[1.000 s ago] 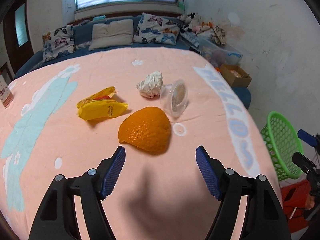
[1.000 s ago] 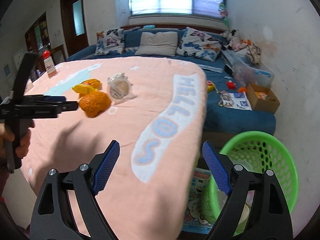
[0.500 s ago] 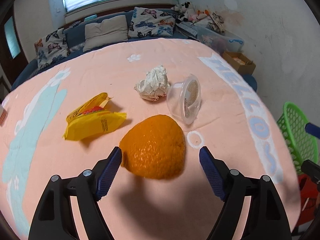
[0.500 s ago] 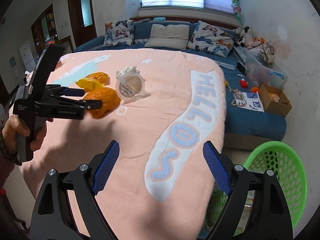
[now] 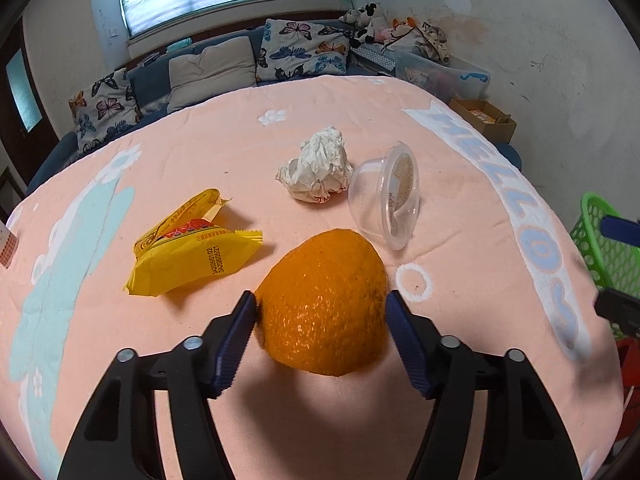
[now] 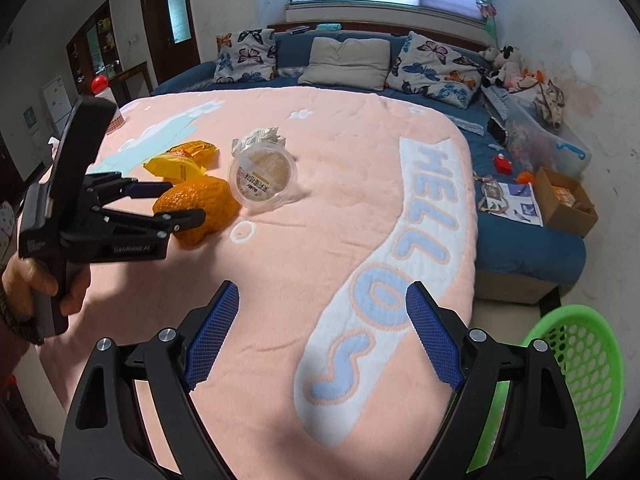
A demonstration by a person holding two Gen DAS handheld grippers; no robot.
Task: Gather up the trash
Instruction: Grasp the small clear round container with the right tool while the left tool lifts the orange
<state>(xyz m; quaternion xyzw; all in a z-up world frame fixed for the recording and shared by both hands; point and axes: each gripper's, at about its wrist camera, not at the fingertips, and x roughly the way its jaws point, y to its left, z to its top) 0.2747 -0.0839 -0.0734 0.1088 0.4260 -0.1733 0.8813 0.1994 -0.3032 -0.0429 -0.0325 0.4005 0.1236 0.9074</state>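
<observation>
An orange peel [image 5: 324,304] lies on the pink blanket [image 5: 240,152], and my left gripper [image 5: 320,312] has its blue pads touching both sides of it. The right wrist view shows the peel [image 6: 200,208] between the left gripper's fingers [image 6: 176,204]. Behind it lie a yellow snack wrapper [image 5: 188,256], a crumpled white tissue [image 5: 316,166] and a clear plastic cup [image 5: 386,196] on its side. My right gripper [image 6: 322,332] is open and empty above the blanket's near right part, by the green basket [image 6: 576,380].
The green basket also shows at the right edge of the left wrist view [image 5: 600,236]. A blue sofa with butterfly pillows [image 6: 344,60] stands behind. A cardboard box [image 6: 564,200] and papers lie to the right. A red-capped bottle [image 6: 100,84] is at the far left.
My left gripper has moved forward around the orange peel and closed until its pads touch it. My right gripper has shifted left over the blanket, staying open.
</observation>
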